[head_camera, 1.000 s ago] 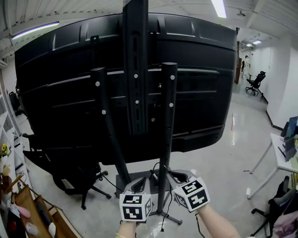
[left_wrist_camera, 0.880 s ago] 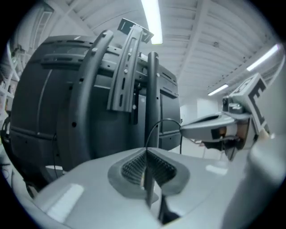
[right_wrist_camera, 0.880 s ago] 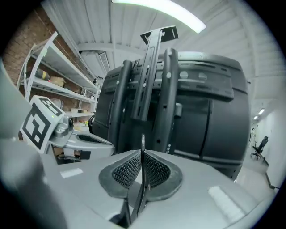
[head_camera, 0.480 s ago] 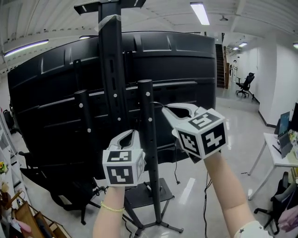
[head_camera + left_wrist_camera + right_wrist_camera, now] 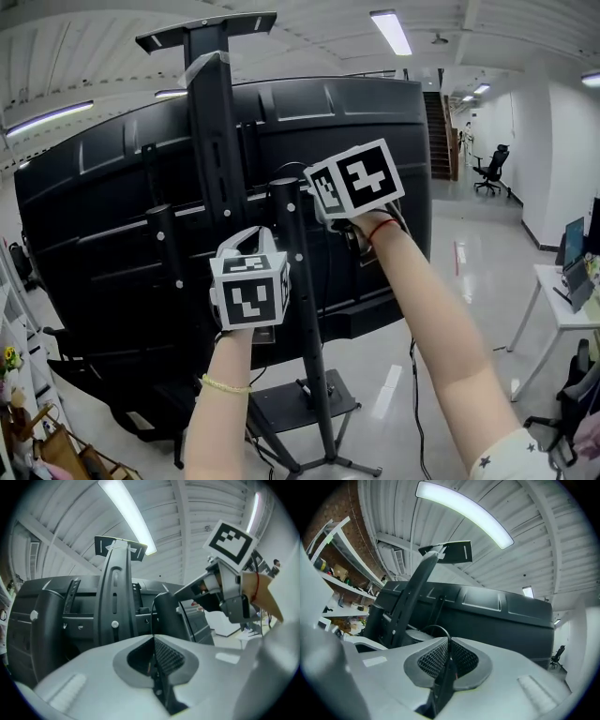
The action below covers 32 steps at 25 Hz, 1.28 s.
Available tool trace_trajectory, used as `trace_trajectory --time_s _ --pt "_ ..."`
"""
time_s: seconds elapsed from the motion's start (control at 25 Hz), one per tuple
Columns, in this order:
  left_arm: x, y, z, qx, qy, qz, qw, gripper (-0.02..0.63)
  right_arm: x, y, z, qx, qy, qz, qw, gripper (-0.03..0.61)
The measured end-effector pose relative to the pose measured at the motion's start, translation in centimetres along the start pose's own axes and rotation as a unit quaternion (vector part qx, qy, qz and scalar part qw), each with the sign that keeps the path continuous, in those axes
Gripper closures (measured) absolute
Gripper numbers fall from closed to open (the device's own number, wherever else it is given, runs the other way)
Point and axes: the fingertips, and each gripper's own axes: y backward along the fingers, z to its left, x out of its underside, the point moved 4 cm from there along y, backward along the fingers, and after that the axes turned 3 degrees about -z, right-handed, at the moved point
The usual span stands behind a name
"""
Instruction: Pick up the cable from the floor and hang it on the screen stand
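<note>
The screen stand's right post rises in front of the big black screen back. My right gripper is at the post's top, shut on a thin black cable that arcs over the post's cap. The cable also trails down beside my right arm. My left gripper is just left of the post and lower, shut on the same cable. In the right gripper view the cable loop curves from the right gripper over the post top. The left gripper faces the post.
The stand's centre column and a left post are close by. Its base plate lies on the floor below. A white desk is at the right, an office chair far back, shelves at the lower left.
Both grippers have risen from near the stand's base to the post's top. The right gripper has swung up and left over the post cap, taking the cable with it.
</note>
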Motion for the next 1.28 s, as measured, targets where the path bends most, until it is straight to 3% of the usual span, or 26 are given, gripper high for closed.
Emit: trace_trajectory --time_s 0.28,0.4,0.56,0.8,0.92,1.04,1.28 --pt "3.2 2.0 -0.8 0.008 0.019 -0.004 0.9998 0.606 7.1 0.9 2.0 0.007 0.001 -0.016 1.0 0.529" --pt "5.3 3.6 -1.5 0.021 0.044 -0.005 0.9988 0.606 10.7 2.6 3.6 0.001 -0.028 -0.027 0.999 0.565" --pt "9.5 6.5 -3.2 0.035 0.065 0.007 0.9972 0.606 17.0 5.5 7.3 -0.013 -0.068 -0.03 0.997 0.578" --pt "17.6 11.3 -5.3 0.022 0.094 0.035 0.9947 0.606 25.6 9.2 14.1 -0.052 -0.1 0.014 0.994 0.578" --pt "21.1 13.0 -5.8 0.013 0.118 0.056 0.9913 0.606 28.0 10.9 16.3 -0.053 -0.121 0.022 0.991 0.578" --pt "23.4 13.9 -6.1 0.008 0.116 0.076 0.9904 0.606 29.3 12.0 17.3 -0.049 -0.127 0.027 0.99 0.58" --pt "24.6 14.3 -5.8 0.011 0.125 0.09 0.988 0.606 30.7 12.2 17.8 -0.034 -0.125 0.033 0.991 0.58"
